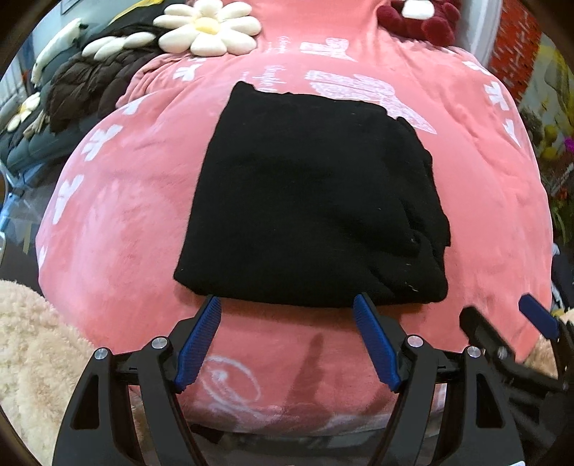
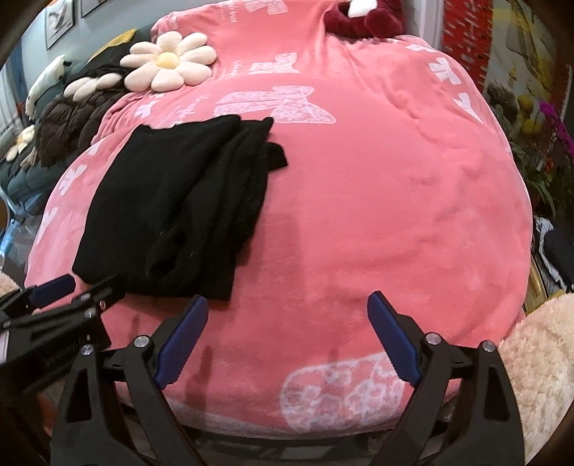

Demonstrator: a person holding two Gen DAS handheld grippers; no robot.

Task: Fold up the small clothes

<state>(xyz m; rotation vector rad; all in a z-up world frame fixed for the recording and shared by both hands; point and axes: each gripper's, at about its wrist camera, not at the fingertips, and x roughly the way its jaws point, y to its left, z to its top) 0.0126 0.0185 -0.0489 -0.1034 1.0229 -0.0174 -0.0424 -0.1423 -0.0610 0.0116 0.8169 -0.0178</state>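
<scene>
Garment (image 1: 308,200) just beyond left hand-held gripper (image 1: 287,304)

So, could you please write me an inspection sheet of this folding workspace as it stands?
Surface: pink blanket with white butterfly print, covering the work area.
Job's things: black garment lying folded on the blanket, layered edges on its right side.
Clutter: flower cushion, brown jacket, dark red plush at the far edge; cream fleece near.
Grippers: left gripper open at the garment's near edge; right gripper open over bare blanket.
Cables: nothing seen.
Surroundings: red brick wall, flowers.
</scene>
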